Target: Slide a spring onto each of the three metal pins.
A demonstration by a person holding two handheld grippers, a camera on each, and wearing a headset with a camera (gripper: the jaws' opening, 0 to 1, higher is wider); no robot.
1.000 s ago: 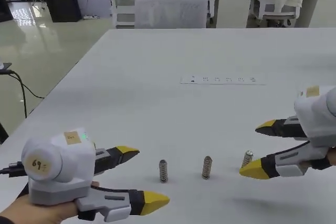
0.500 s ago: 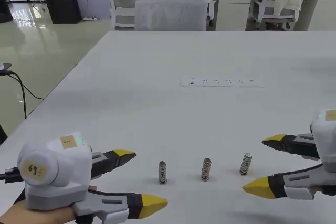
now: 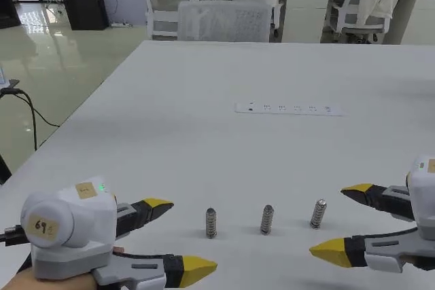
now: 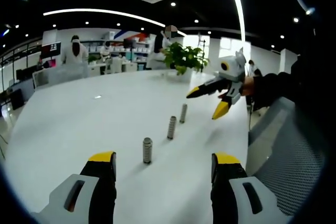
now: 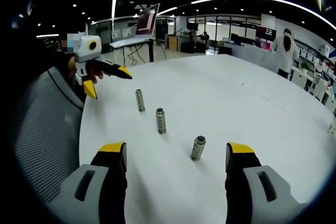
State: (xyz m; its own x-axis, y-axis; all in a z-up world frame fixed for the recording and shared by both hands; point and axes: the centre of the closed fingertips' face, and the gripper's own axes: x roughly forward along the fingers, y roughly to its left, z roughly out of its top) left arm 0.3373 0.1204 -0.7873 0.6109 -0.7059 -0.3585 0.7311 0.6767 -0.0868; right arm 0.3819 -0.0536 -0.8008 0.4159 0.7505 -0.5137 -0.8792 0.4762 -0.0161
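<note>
Three pins, each wearing a spring, both grippers empty

The left pin [image 3: 211,223], middle pin [image 3: 267,219] and right pin [image 3: 318,213] stand in a row near the 6 o'clock edge of the white table [image 3: 204,134], each with a spring coiled round it. The left gripper [image 3: 182,236] sits at their 8 o'clock and the right gripper [image 3: 338,221] at 3 o'clock, just beside the right pin. Both have their jaws spread wide and hold nothing. A power strip [image 3: 288,109] lies off at 12 o'clock, well apart.
</note>
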